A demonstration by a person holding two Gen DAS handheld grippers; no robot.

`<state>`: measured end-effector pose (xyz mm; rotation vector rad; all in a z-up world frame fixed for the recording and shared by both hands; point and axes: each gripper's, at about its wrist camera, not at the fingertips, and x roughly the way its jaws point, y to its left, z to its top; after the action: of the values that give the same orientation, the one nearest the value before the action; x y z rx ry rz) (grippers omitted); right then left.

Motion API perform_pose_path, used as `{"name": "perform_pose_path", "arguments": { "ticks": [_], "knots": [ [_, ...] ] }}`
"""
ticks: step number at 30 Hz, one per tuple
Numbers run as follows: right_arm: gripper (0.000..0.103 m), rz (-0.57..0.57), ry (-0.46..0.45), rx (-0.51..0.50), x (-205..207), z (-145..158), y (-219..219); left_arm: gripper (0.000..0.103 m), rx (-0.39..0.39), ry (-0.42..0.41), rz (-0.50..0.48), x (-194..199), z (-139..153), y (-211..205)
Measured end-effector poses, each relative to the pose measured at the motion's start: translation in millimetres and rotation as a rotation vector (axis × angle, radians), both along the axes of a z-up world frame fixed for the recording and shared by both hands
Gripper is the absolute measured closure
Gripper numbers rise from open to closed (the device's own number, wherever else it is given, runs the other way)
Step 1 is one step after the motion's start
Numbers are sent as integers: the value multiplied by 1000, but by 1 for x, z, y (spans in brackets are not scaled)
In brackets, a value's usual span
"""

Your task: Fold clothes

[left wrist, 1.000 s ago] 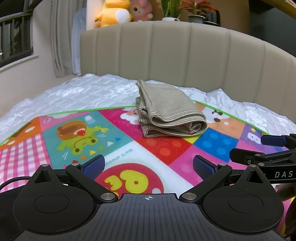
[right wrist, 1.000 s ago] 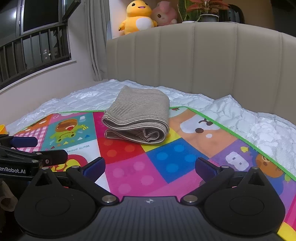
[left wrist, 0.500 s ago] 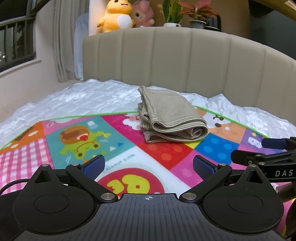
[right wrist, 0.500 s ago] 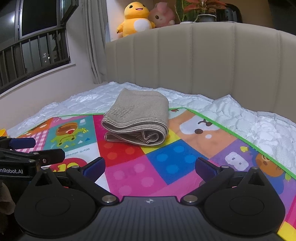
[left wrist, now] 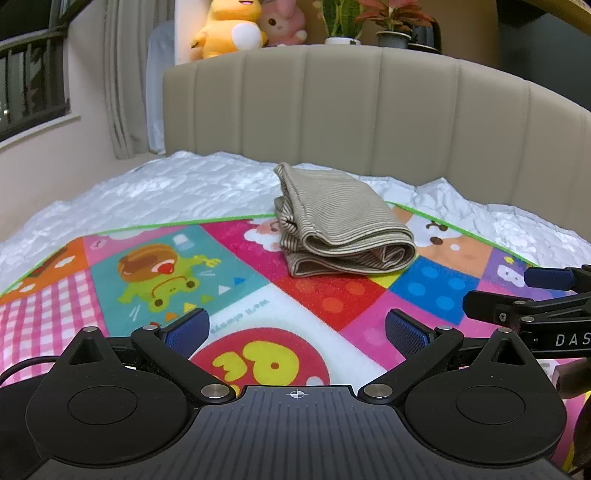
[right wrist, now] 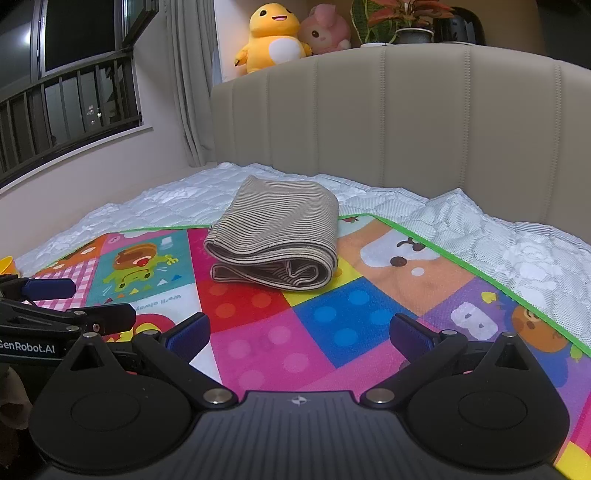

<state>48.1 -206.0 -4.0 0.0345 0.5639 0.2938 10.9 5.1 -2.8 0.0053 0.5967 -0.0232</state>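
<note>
As before, folded garment [left wrist: 341, 225] unmoved; both grippers backed off, fingers apart.

left gripper [left wrist: 295, 328] raised, drawn back | right gripper [right wrist: 299, 332] likewise | folded garment [left wrist: 340, 229] sits farther off

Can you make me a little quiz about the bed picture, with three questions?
1. True or false: the left tool is holding the cloth.
2. What does the cloth lie on? A) bare floor B) play mat C) headboard
3. Fill in: the yellow toy sits next to a ____ toy.

Key: 1 false, both tools are open and empty; the right tool too. 2 B. 3 pink.
</note>
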Motion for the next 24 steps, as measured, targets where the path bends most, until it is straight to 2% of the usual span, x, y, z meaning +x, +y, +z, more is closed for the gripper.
{"name": "perform_pose_path", "arguments": {
  "ticks": [24],
  "knots": [
    [0,2,3,1,1,-1,-1,0,-7,9,-3,1,-1,3]
  ]
}}
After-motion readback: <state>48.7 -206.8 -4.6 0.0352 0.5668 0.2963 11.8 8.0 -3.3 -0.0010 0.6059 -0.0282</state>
